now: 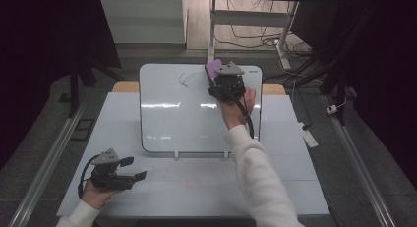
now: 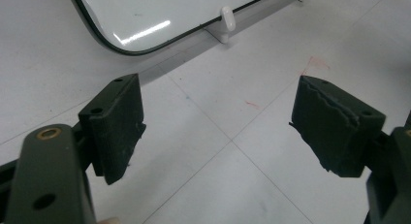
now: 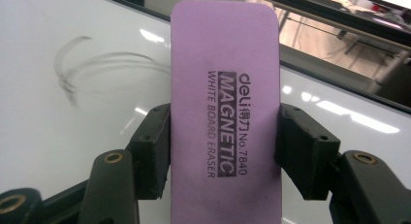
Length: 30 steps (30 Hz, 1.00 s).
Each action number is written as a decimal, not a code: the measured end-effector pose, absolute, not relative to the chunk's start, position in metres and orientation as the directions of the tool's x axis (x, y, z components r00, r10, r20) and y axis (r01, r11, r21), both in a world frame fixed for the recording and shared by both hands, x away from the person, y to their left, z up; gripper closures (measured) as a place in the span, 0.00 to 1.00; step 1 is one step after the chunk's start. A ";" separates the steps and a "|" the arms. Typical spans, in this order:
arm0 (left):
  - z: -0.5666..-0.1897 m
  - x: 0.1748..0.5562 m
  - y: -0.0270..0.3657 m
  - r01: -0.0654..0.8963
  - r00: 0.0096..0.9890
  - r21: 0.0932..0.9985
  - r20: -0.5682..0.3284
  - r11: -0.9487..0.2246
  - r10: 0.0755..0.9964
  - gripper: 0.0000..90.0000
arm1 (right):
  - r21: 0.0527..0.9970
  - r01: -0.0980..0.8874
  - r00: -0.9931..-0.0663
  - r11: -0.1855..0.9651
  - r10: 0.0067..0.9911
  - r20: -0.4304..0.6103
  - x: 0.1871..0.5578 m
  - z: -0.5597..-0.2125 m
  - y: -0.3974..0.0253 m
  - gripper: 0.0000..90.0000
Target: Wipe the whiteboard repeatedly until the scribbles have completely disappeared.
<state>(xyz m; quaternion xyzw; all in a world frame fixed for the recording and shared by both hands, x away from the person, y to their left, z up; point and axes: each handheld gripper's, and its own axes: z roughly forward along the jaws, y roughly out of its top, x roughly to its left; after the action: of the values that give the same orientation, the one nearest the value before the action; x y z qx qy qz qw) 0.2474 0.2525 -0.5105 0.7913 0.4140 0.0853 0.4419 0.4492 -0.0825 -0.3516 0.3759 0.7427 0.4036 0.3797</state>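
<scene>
Our right gripper (image 1: 216,72) holds a purple eraser (image 1: 213,68) against a whiteboard (image 1: 172,114); our left gripper (image 1: 134,169) rests open on the table (image 1: 196,187).

From above, we see the whiteboard lying flat on the white table, with faint curved marker strokes (image 1: 189,77) near its far edge. Our right gripper sits at the board's far right part, its jaws clamped on both long sides of the eraser (image 3: 225,112), just to the right of the strokes (image 3: 97,64). In the right gripper view the eraser stands upright between the jaws, its label reading "deli Magnetic White Board Eraser No. 7840". Our left gripper (image 2: 218,127) lies well apart, near the table's front left corner, jaws spread wide with nothing between them, pointing toward the whiteboard's (image 2: 145,15) near edge.
</scene>
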 end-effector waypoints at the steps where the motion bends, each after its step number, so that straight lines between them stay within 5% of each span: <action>1: -0.511 0.248 0.252 0.580 0.643 0.770 -0.231 -0.267 0.731 0.23 | 0.882 0.246 -0.438 0.401 0.858 -0.268 0.449 -0.352 -0.077 0.45; 15: -0.510 0.248 0.253 0.576 0.644 0.774 -0.232 -0.263 0.729 0.23 | 0.834 0.205 -0.623 0.513 0.725 -0.293 0.433 -0.369 0.013 0.45; 30: -0.510 0.248 0.254 0.578 0.641 0.774 -0.235 -0.259 0.730 0.23 | 0.876 0.254 -0.499 0.410 0.831 -0.245 0.450 -0.347 -0.049 0.45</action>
<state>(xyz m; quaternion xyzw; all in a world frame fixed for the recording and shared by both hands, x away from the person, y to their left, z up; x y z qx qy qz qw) 0.2480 0.2543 -0.5104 0.7887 0.4148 0.0854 0.4455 0.4503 -0.0491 -0.3474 0.3559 0.7625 0.4100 0.3518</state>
